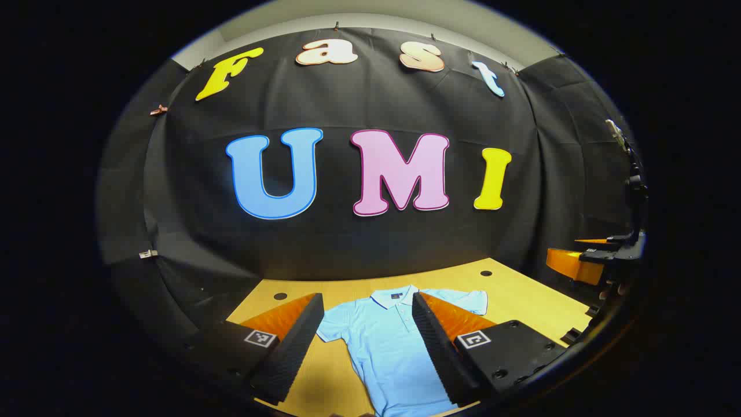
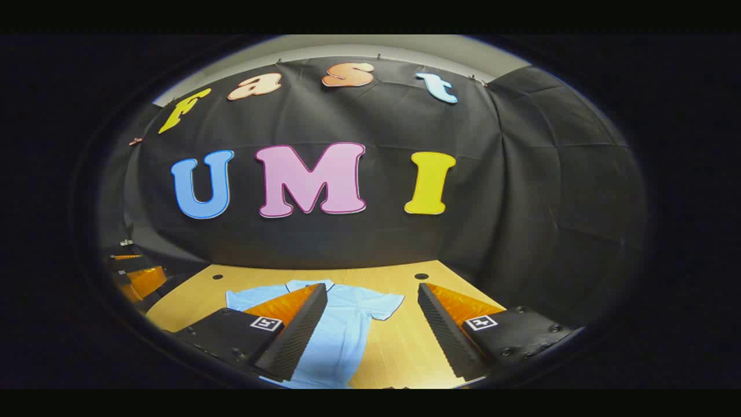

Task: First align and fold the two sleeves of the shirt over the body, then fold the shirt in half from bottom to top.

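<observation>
Wooden table (image 1: 521, 301) under black cloth wall: one blue shirt (image 1: 388, 347) lying flat, two sleeves spread. Left gripper (image 1: 367, 341) and right gripper (image 2: 370, 330) hovering above, jaws apart, gripping nothing.

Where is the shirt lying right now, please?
The shirt lies flat on the table, collar toward the back wall. In the left gripper view it sits between that gripper's open fingers.

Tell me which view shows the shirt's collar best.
The left gripper view: the collar sits in the open between the tongs' fingers, with the placket below it. In the right gripper view a finger covers part of the collar.
</observation>
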